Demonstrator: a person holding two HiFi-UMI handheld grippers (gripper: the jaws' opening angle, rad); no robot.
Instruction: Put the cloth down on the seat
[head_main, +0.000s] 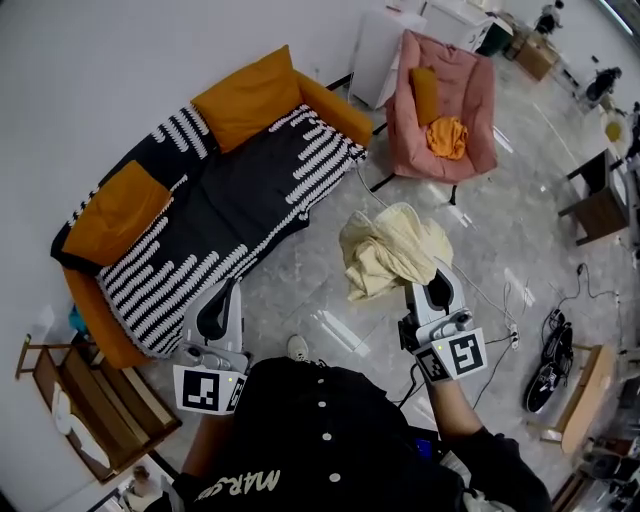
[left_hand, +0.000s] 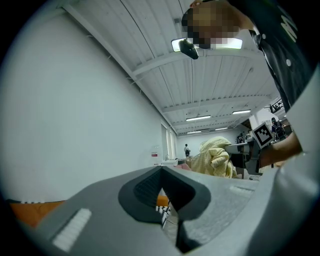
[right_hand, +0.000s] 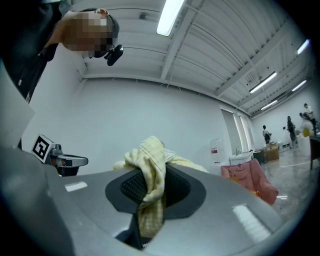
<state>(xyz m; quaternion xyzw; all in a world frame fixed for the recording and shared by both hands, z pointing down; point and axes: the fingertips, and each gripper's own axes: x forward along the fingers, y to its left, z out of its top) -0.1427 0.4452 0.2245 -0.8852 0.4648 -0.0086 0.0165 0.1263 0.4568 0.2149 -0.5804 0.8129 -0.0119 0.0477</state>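
A bunched pale yellow cloth (head_main: 392, 250) hangs in the air over the grey floor, to the right of the sofa. My right gripper (head_main: 437, 274) is shut on its lower edge; in the right gripper view the cloth (right_hand: 149, 167) runs down between the jaws. The sofa (head_main: 235, 200) has an orange frame, a black cover with white stripes and two orange cushions. My left gripper (head_main: 230, 287) is held near the sofa's front corner, jaws together with nothing in them. From the left gripper view the cloth (left_hand: 215, 157) shows off to the right.
A pink armchair (head_main: 470, 95) with an orange cloth (head_main: 447, 137) on its seat stands at the back. A white cabinet (head_main: 378, 45) is behind it. A wooden stand (head_main: 90, 410) is at the lower left. Cables and dark shoes (head_main: 548, 362) lie at the right.
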